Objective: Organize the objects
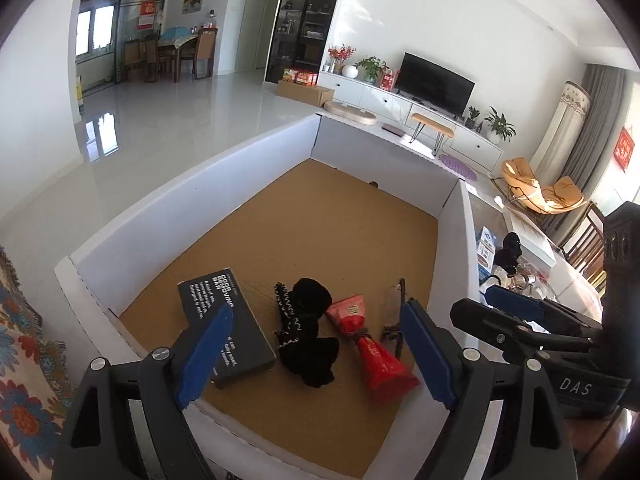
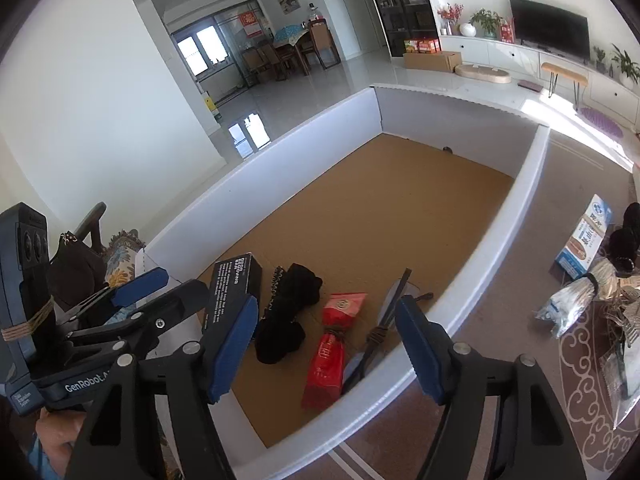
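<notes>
A: What is in the white box [image 1: 192, 184]?

B: Four things in a row near its six o'clock wall, on the brown cardboard floor. From nine o'clock to three: a black carton [image 1: 228, 324] with white lettering, a black cloth bundle [image 1: 308, 332] with white zigzag stitching, a red packet [image 1: 368, 344] cinched at the middle, and a thin dark flat item [image 1: 396, 312] leaning toward the three o'clock wall.

A: Are they touching?

B: The cloth sits just beside the carton and touches the red packet. The thin item is just beside the packet; I cannot tell whether they meet.

A: And the left tongs [image 1: 316, 352]?

B: Apart, holding nothing, above the near edge of the box, with the row showing between their blue pads.

A: The right tongs [image 2: 326, 344]?

B: Also apart and empty, over the same near wall. In the left wrist view they show at three o'clock, beside the left pair.

A: Anything outside the box?

B: At three o'clock in the right wrist view, on the patterned counter [image 2: 520, 400], a blue and white carton [image 2: 584, 240], a clear plastic bag [image 2: 572, 300] and another black cloth item [image 2: 630, 236], all well apart from the box's contents.
</notes>
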Motion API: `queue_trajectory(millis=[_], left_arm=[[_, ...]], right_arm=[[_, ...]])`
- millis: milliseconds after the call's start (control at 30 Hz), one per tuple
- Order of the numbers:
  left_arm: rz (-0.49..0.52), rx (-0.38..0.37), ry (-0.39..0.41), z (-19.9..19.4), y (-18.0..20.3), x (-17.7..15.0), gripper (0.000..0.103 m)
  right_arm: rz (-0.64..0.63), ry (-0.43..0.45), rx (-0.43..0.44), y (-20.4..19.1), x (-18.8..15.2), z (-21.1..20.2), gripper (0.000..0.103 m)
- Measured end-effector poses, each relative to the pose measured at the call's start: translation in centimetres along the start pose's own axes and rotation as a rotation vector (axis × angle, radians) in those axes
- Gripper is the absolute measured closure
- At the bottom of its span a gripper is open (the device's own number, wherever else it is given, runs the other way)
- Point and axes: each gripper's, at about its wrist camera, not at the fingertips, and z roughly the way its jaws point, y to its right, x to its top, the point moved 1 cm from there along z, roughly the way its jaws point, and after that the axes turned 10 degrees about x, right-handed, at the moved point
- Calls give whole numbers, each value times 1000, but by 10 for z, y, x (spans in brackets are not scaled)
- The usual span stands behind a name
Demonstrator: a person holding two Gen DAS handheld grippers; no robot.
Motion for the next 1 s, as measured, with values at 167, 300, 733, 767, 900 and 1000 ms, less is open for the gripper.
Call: queue_trajectory(millis=[167,300,733,767,900,1000], left_arm=[[175,-215,27,-41,99,-35,11],[311,-351,-27,-47,173,-80,0],[474,-207,-137,70,262,-105,0],[479,-205,-140,76,267,-104,0],[515,-197,-171,97,285,-103,0],[569,-183,-142,102,297,-103,0]], right_arm=[[-8,99,-249,62,-59,-70,17],[90,92,-485,136,-123,-126,11],[260,27,-690,219,-204,-176,4],[268,16,-696,221,-205,-175,0],[339,32,-633,232,-208,-180,0],[336,31,-639,231,-208,-179,0]])
